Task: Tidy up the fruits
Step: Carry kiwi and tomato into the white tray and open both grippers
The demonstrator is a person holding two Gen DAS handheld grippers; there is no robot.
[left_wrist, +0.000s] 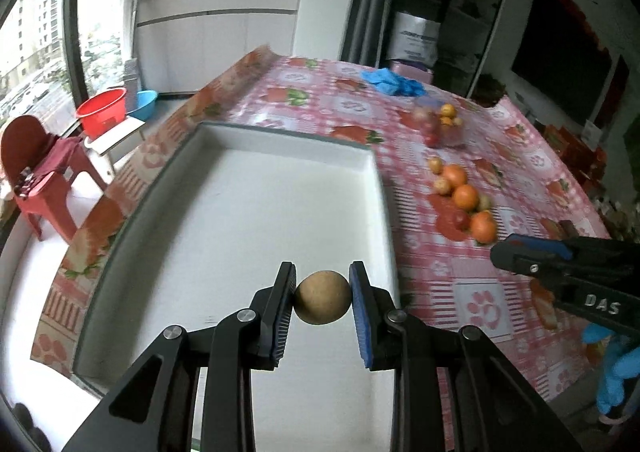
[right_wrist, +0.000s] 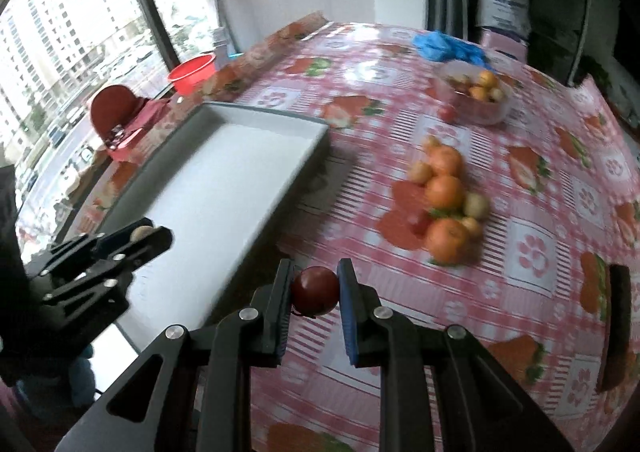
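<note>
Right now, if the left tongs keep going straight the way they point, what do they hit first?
Probably the white tray. The left tongs, shut on a brown fruit, point along the tray's bare floor toward its far wall. Nothing else shows in that line, though depth is hard to judge.

Tablecloth (right_wrist: 532,252) looked like glossy printed plastic. Tray (left_wrist: 224,211) appeared smooth, matt white inside, grey rim. Brown fruit (left_wrist: 322,296) seemed matt, faintly rough; red fruit (right_wrist: 315,290) shiny, smooth. Oranges (right_wrist: 444,191) dimpled, semi-gloss. Fruit tub (right_wrist: 474,101) looked like clear plastic. Left gripper (left_wrist: 322,284) matt black, ribbed blue pads (left_wrist: 359,304), metal rivets.
</note>
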